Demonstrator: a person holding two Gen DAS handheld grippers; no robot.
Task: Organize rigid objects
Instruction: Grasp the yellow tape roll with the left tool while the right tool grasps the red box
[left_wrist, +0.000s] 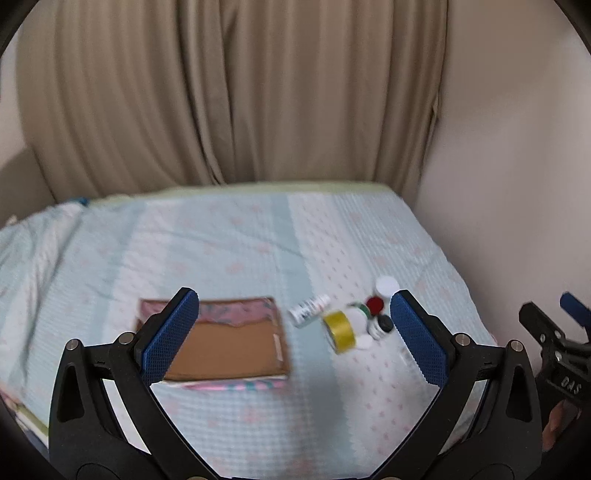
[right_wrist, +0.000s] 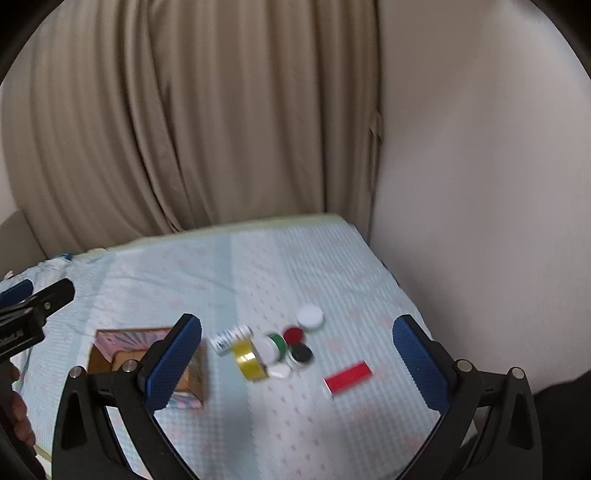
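Both hand-held grippers, left (left_wrist: 293, 336) and right (right_wrist: 297, 360), hover wide and empty; next, lift the gold tape roll (right_wrist: 249, 360) toward the cardboard box (left_wrist: 225, 350).

On the bed with the pale blue patterned sheet (right_wrist: 332, 435) we see an open shallow cardboard box (right_wrist: 122, 363) at left. Right of it lies a white labelled bottle (right_wrist: 231, 339), then a yellow tape roll (right_wrist: 249, 360) and clustered small jars (right_wrist: 295, 345); a flat red rectangular piece (right_wrist: 347, 376) lies rightmost.
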